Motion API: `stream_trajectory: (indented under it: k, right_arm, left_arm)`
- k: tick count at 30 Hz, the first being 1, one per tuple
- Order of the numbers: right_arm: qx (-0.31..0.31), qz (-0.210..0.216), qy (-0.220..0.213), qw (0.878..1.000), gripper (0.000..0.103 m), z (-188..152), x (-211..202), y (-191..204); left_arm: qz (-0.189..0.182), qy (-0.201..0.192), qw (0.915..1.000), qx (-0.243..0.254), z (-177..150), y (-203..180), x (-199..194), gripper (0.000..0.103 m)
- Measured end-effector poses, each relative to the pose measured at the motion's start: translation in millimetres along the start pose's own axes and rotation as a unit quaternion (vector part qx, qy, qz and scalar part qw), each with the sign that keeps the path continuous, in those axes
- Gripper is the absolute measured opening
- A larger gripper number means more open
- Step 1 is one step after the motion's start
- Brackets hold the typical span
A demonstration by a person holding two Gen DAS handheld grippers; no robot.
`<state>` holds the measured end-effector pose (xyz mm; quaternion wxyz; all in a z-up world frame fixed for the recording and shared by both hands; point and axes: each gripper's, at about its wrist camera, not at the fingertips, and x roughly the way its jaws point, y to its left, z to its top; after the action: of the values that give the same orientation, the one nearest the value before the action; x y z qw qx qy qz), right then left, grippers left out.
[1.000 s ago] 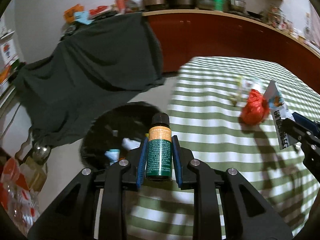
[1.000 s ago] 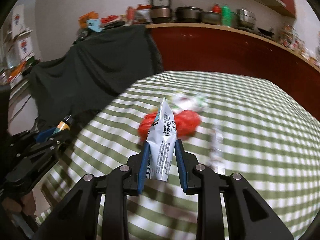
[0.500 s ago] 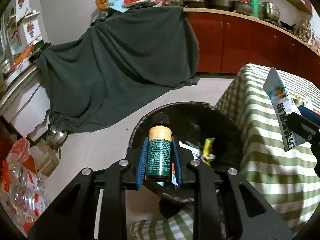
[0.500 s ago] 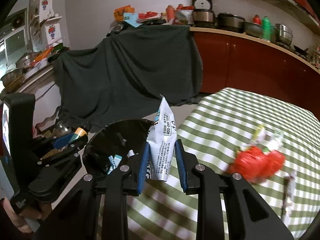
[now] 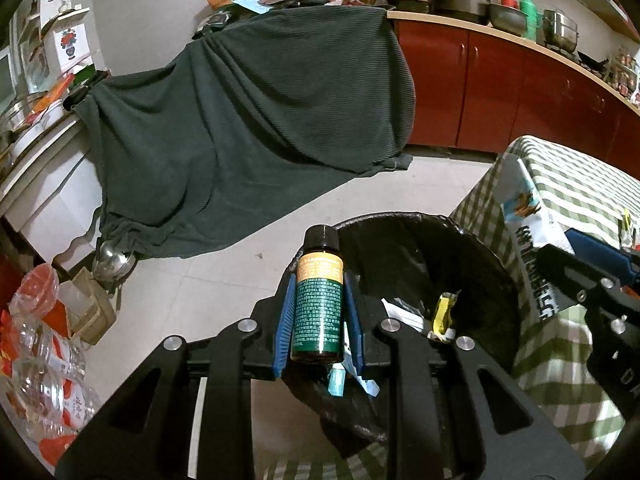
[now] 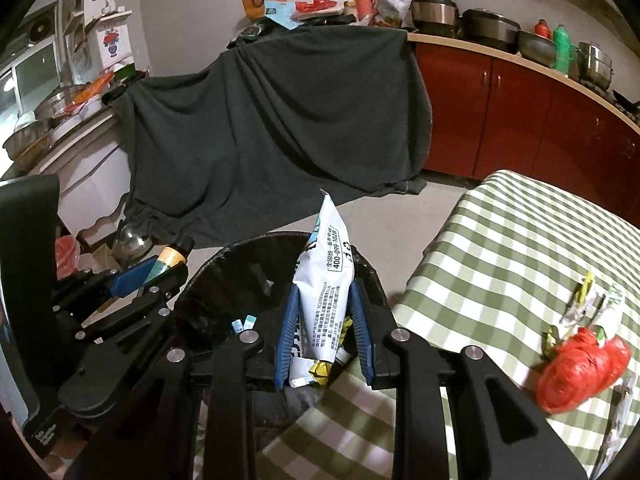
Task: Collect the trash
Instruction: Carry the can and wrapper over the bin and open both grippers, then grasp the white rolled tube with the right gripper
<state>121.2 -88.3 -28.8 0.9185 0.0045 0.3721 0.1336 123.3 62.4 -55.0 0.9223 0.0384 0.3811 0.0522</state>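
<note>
My left gripper [image 5: 319, 284] is shut on a small dark bottle [image 5: 319, 304] with a green and orange label, held upright over the near left rim of the black-lined trash bin [image 5: 472, 240]. My right gripper [image 6: 325, 296] is shut on a white snack wrapper [image 6: 325, 296] and holds it over the bin [image 6: 216, 280]. Each gripper shows in the other's view: the right gripper [image 5: 592, 256] with the wrapper [image 5: 528, 248], and the left gripper [image 6: 160, 268] with the bottle [image 6: 176, 254]. Several wrappers lie inside the bin.
The green-checked table [image 6: 520, 248] stands right of the bin, with a crumpled red bag [image 6: 580, 368] and small wrappers [image 6: 592, 300] on it. A dark green cloth [image 5: 240, 120] drapes furniture behind. Plastic bottles [image 5: 44, 368] and a kettle [image 5: 112, 264] sit on the floor at left. Red cabinets [image 5: 520, 88] line the back.
Both grippers have swung left off the table to above the bin, each keeping its hold. The bin now sits closer and more central under both.
</note>
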Motion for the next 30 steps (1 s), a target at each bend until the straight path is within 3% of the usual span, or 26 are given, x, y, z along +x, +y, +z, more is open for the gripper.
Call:
stream_trajectory:
  k: [7,9,10,19,30]
  right_arm:
    - [0.014,0.011,0.021,1.000,0.033,4.2,17.8,0.8]
    - [0.015,0.009,0.022,1.000,0.033,3.7,17.7,0.0]
    - [0.015,0.008,0.021,1.000,0.034,3.3,16.7,-0.4]
    - [0.024,-0.001,0.006,1.000,0.039,-0.9,-4.5,-10.1]
    - [0.067,-0.053,-0.017,0.996,0.042,-25.0,-55.2,-64.6]
  left_arm:
    - [-0.002,0.006,1.0000,-0.004,2.7,0.7,12.1,0.028]
    - [-0.001,0.007,1.0000,-0.007,3.1,1.9,13.6,0.043]
    - [0.000,0.005,1.0000,-0.008,3.3,2.5,13.3,0.045]
    - [-0.004,-0.003,0.9999,-0.013,3.6,3.5,2.5,0.051]
    - [-0.045,-0.018,0.9988,0.003,2.3,-33.1,-31.7,0.053]
